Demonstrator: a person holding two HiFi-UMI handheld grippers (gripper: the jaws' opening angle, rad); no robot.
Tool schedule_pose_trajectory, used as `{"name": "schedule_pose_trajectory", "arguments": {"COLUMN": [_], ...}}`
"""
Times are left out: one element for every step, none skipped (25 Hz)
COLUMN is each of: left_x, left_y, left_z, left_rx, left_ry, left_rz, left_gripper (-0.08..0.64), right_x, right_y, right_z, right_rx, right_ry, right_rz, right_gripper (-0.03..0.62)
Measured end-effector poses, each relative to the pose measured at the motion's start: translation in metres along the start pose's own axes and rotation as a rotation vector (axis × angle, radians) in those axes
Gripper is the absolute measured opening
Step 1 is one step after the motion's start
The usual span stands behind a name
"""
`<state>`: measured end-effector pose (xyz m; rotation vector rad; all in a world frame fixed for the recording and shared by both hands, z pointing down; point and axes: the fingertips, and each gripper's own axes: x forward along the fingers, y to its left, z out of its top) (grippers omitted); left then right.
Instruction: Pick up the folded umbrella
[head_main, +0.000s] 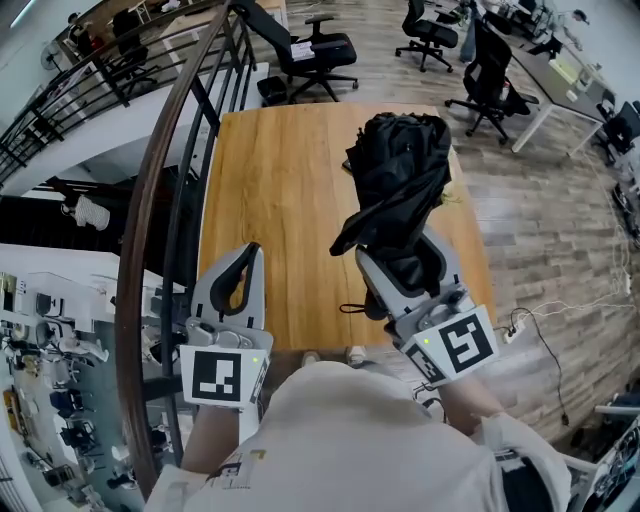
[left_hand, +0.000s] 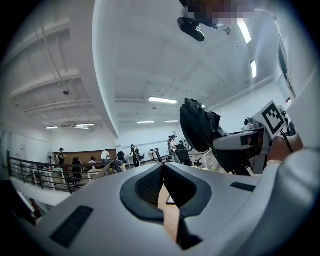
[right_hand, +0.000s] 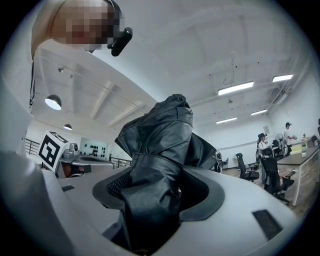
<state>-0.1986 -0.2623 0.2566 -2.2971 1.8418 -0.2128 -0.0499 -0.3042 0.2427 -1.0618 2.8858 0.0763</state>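
The folded umbrella (head_main: 400, 170) is black and loosely bunched, and it hangs above the right side of the wooden table (head_main: 280, 200). My right gripper (head_main: 400, 255) is shut on its lower part; in the right gripper view the umbrella's fabric (right_hand: 160, 135) fills the gap between the jaws and hides the fingertips of the right gripper (right_hand: 155, 175). A thin black strap (head_main: 350, 308) dangles below the grip. My left gripper (head_main: 245, 265) is at the table's near left edge, shut, with nothing in it. From the left gripper (left_hand: 162, 167) the umbrella (left_hand: 197, 125) shows at the right.
A dark stair railing (head_main: 150, 200) runs along the table's left side over a drop to a lower floor. Office chairs (head_main: 310, 50) stand behind the table, with more chairs and desks (head_main: 490, 70) at the back right. A cable (head_main: 545, 320) lies on the floor at right.
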Motion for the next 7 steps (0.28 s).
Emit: {"name": "schedule_pose_trajectory", "arguments": {"left_x": [0.001,0.003,0.005,0.008,0.010,0.012,0.014], "left_y": [0.000,0.001,0.004,0.007,0.011,0.014,0.017], "left_z": [-0.001,-0.002,-0.003,-0.005,-0.007,-0.009,-0.010], "left_rx": [-0.002,-0.003,-0.004,-0.005,-0.006,-0.007,-0.008], "left_ry": [-0.002,-0.004,-0.003,-0.001,0.002,0.006,0.011], "left_rz": [0.003,0.005,0.006,0.007,0.008,0.009,0.010], "left_gripper": [0.017,0.017,0.017,0.017,0.017,0.017,0.017], "right_x": [0.001,0.003,0.007,0.012,0.017,0.021,0.026], "right_y": [-0.001,-0.002,-0.002,-0.003,-0.003,-0.004,-0.004], "right_z": [-0.001,-0.002,-0.003,-0.004,-0.004,-0.004,-0.004], "right_rx": [0.000,0.001,0.002,0.003,0.004,0.005,0.005], "right_ry": [0.000,-0.001,-0.002,-0.003,-0.004,-0.003,-0.003], "right_rz": [0.001,0.002,0.002,0.003,0.003,0.004,0.004], "right_gripper": [0.288,0.288,0.288,0.288,0.288,0.288,0.288]}}
